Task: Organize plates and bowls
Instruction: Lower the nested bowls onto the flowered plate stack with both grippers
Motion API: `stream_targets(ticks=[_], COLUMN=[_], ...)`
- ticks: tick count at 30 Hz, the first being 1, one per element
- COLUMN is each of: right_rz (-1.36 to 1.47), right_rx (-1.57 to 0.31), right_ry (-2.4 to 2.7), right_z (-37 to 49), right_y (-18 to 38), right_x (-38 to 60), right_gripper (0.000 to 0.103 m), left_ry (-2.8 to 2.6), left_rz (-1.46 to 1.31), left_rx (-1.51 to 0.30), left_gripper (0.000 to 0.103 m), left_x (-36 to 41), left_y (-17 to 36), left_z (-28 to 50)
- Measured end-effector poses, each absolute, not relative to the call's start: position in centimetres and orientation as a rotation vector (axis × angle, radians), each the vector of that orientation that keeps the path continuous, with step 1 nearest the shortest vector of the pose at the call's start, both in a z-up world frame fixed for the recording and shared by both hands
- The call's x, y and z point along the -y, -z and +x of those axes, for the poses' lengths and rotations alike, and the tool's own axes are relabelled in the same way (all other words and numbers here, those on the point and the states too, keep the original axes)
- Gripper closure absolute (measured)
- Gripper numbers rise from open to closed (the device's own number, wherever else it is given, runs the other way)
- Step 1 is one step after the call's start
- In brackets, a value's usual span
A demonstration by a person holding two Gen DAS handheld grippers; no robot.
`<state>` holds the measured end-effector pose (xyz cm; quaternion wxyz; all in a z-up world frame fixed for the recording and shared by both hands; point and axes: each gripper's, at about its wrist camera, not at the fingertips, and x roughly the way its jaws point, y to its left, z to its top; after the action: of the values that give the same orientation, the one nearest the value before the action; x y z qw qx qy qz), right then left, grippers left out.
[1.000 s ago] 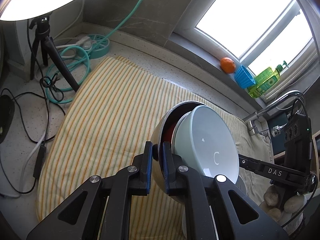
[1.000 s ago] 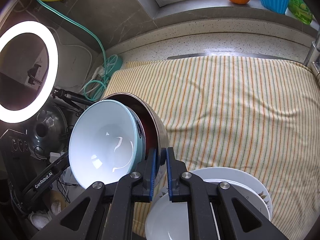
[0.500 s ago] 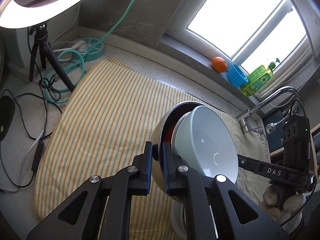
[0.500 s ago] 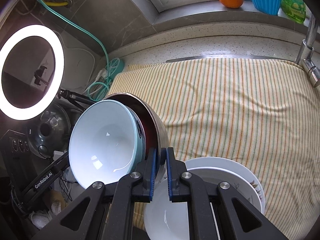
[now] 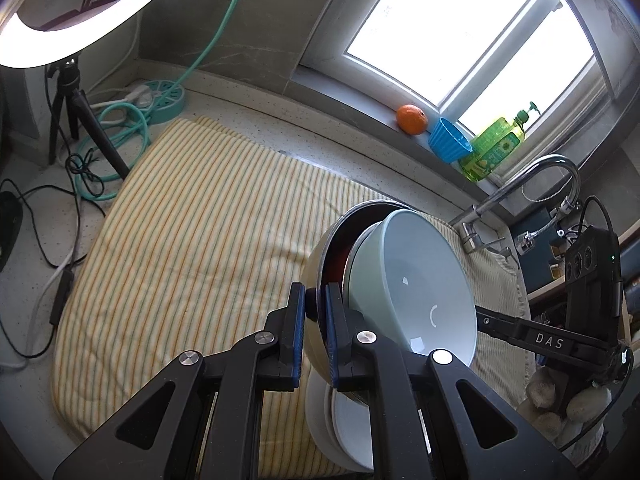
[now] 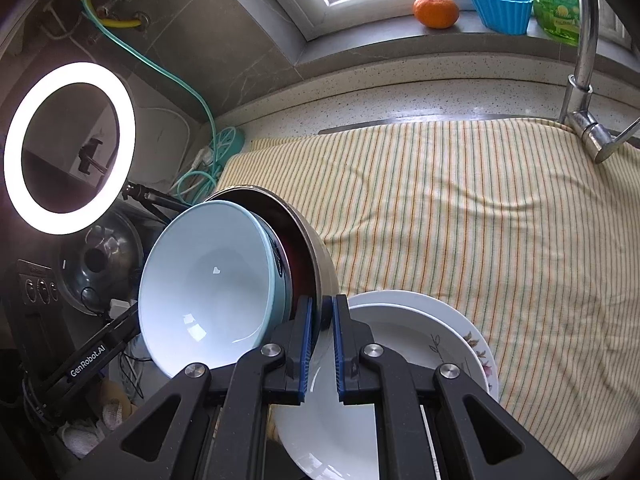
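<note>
Bowls, nested: left wrist view, my left gripper point(image 5: 315, 304) clamps the rim of the steel bowl point(image 5: 316, 264) holding the pale blue bowl point(image 5: 424, 284), raised above the striped cloth point(image 5: 192, 240). Right wrist view, my right gripper point(image 6: 321, 320) pinches the opposite rim; stacked plates point(image 6: 448, 332) lie below. Stacking appears done; setting down remains.

Bright daylight and a lamp, strong fisheye bending

The window point(image 5: 460, 36) is blown out to pure white, and the ring lamp point(image 6: 68, 148) also burns white with no detail in its tube. Small sharp highlights sit inside the pale bowl point(image 6: 208, 288). The striped cloth point(image 6: 460, 220) is evenly lit, with only soft shadows in its folds. Both views are sharp in the middle; straight lines curve strongly near the edges, and the corners fall into dark vignette.
</note>
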<state>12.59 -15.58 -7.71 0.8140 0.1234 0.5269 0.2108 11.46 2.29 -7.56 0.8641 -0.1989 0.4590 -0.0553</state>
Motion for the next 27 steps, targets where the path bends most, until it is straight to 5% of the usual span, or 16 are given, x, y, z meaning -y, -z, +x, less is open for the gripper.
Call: stream_targets(ticks=[27], right_rz=[0.293], right_rx=[-1.138], right_ry=[-0.353], right_z=[6.3], right_y=[8.9], right_x=[22.4], right_gripper=[0.093], left_ry=[0.219], left_rz=[-0.366], left_rx=[-1.055], left_gripper=[0.095], left_x=[3.9], left_y=[9.3], left_z=[9.1])
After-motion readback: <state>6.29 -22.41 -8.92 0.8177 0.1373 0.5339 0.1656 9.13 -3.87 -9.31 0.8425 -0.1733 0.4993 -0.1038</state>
